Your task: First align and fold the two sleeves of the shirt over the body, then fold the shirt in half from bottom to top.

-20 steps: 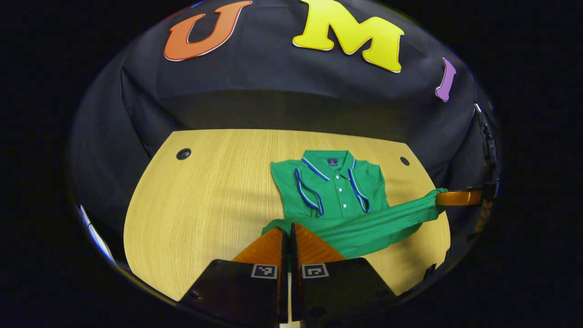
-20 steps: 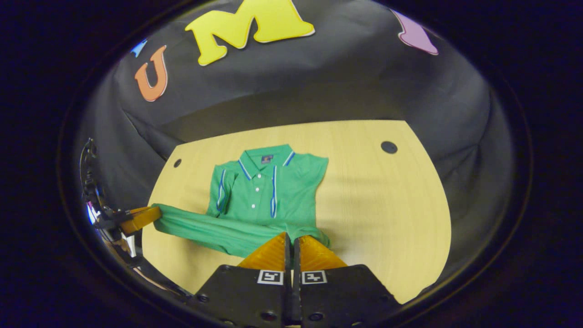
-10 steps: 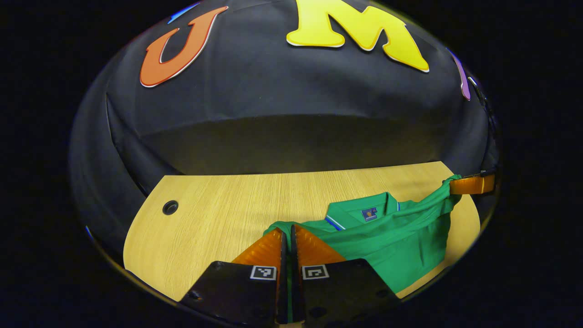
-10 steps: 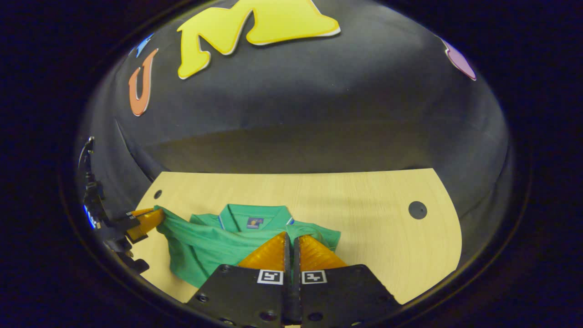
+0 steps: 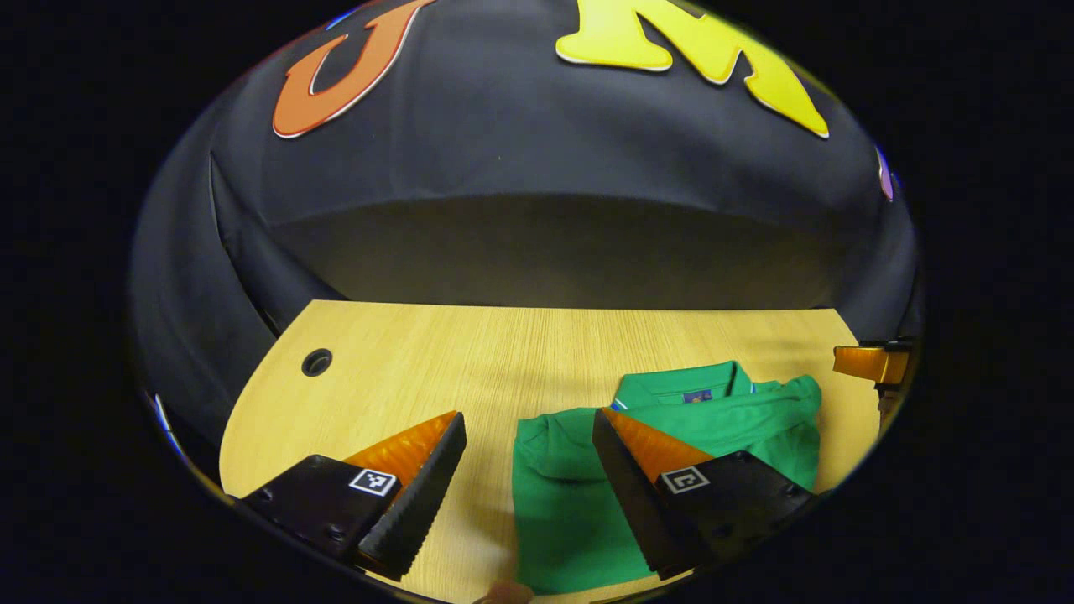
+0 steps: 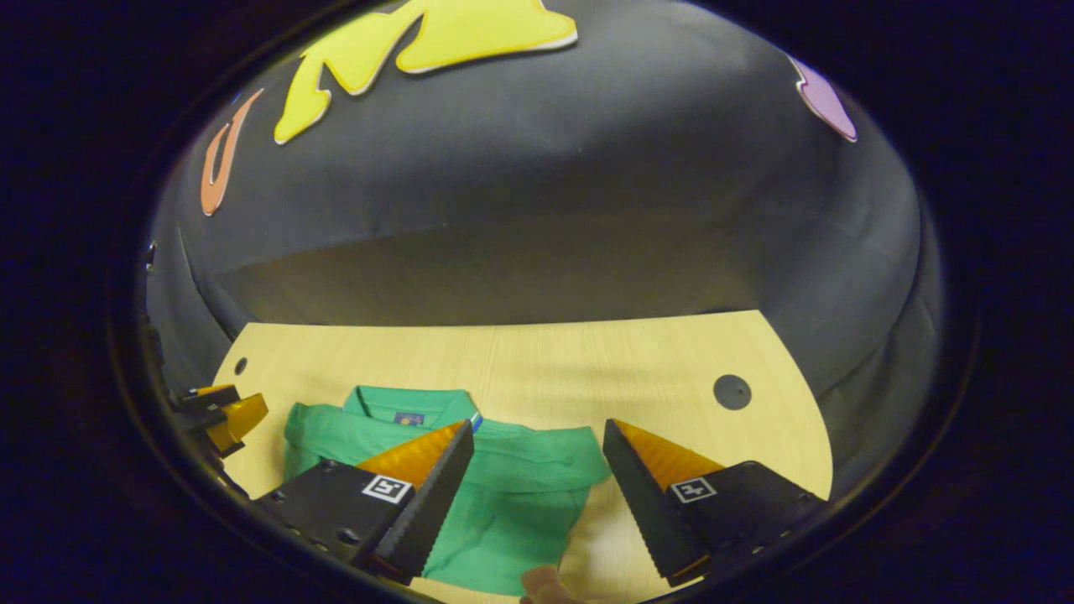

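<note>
The green polo shirt (image 5: 570, 503) lies folded in half on the wooden table (image 5: 470, 352), its bottom half laid over the body and the collar (image 5: 684, 387) peeking out at the far edge. My left gripper (image 5: 529, 415) is open just above the shirt's left corner and holds nothing. In the right gripper view the same shirt (image 6: 520, 491) lies below my right gripper (image 6: 538, 424), which is open over the shirt's right corner. Each view also catches the other gripper off to the side: the right gripper (image 5: 868, 362) and the left gripper (image 6: 226, 411).
A round cable hole (image 5: 316, 362) sits at the table's far left, another hole (image 6: 732, 392) at the far right. Bare tabletop (image 6: 587, 361) stretches behind the shirt up to the black cloth wall. A fingertip (image 6: 545, 583) shows at the bottom edge.
Both grippers carried the shirt's bottom hem forward over the body up to the collar, then opened and let go. The shirt now lies folded in half.
</note>
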